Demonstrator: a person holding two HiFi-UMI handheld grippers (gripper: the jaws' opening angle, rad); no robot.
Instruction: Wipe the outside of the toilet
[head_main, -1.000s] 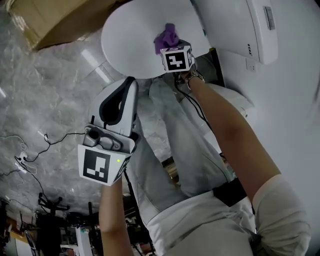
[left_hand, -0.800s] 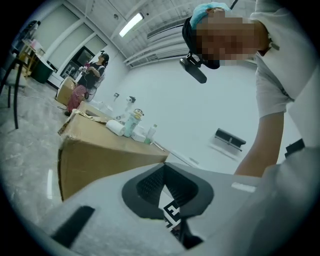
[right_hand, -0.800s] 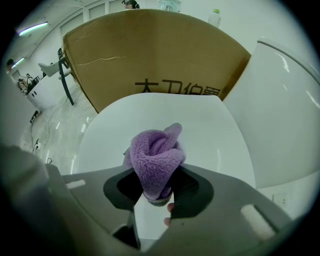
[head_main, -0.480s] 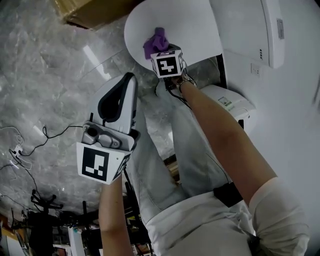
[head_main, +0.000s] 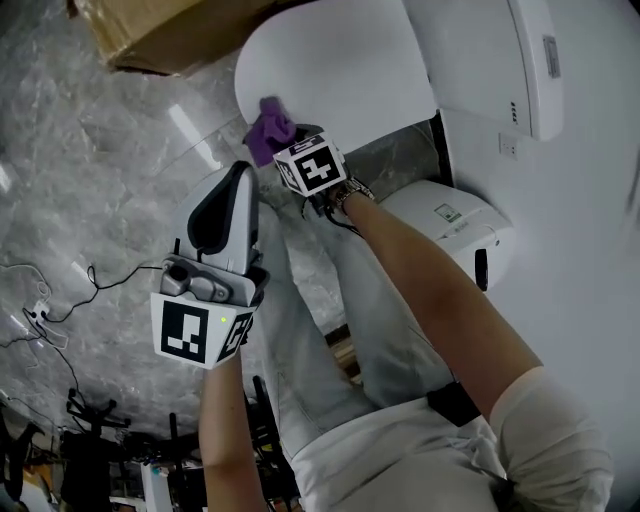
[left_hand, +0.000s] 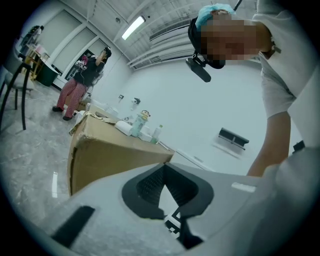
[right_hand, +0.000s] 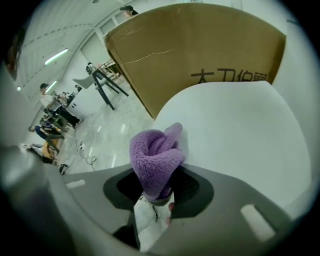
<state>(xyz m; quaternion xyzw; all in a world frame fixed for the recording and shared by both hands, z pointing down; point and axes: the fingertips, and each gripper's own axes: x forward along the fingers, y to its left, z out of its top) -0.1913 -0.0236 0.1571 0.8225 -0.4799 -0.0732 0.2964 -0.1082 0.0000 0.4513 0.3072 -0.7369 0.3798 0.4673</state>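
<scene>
The white toilet (head_main: 340, 70) fills the top of the head view, lid down. A purple cloth (head_main: 268, 130) is bunched in my right gripper (head_main: 278, 145), which is shut on it and presses it against the lid's near left edge. In the right gripper view the cloth (right_hand: 155, 155) sticks up from between the jaws of that gripper (right_hand: 157, 189), with the lid (right_hand: 240, 130) just beyond. My left gripper (head_main: 237, 180) hangs lower and to the left over the floor, apart from the toilet. It (left_hand: 163, 167) is shut, with nothing held.
A brown cardboard box (head_main: 170, 30) stands on the marble floor left of the toilet, with bottles (left_hand: 140, 122) on top. A white unit (head_main: 450, 215) sits by the toilet's right side. Cables (head_main: 60, 300) trail on the floor at left. A person (left_hand: 80, 80) stands far off.
My right gripper has carried the purple cloth left and toward me across the lid, to its near left edge. The left gripper has hardly moved.
</scene>
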